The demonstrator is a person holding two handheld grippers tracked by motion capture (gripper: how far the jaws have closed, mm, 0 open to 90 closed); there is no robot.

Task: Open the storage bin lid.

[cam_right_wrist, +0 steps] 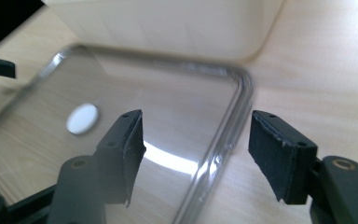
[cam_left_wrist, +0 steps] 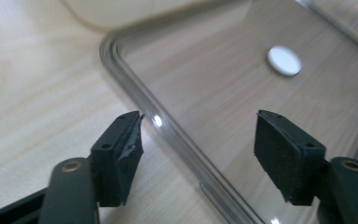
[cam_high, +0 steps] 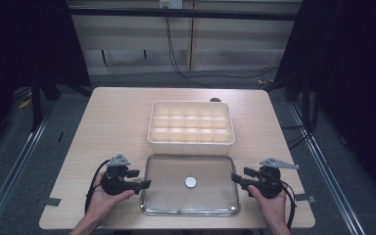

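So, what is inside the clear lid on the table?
A small white disc sits near the middle of the clear lid. Through the lid, the wooden table shows. Whether the disc lies loose or is fixed to the lid cannot be told.

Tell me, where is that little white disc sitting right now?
In the high view, the white disc sits at the middle of the clear lid, between the left gripper and right gripper.

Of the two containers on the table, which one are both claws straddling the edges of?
The clear shallow plastic lid nearest the person, with the small white round disc at its middle. The cream compartmented plastic box sits beyond it, untouched.
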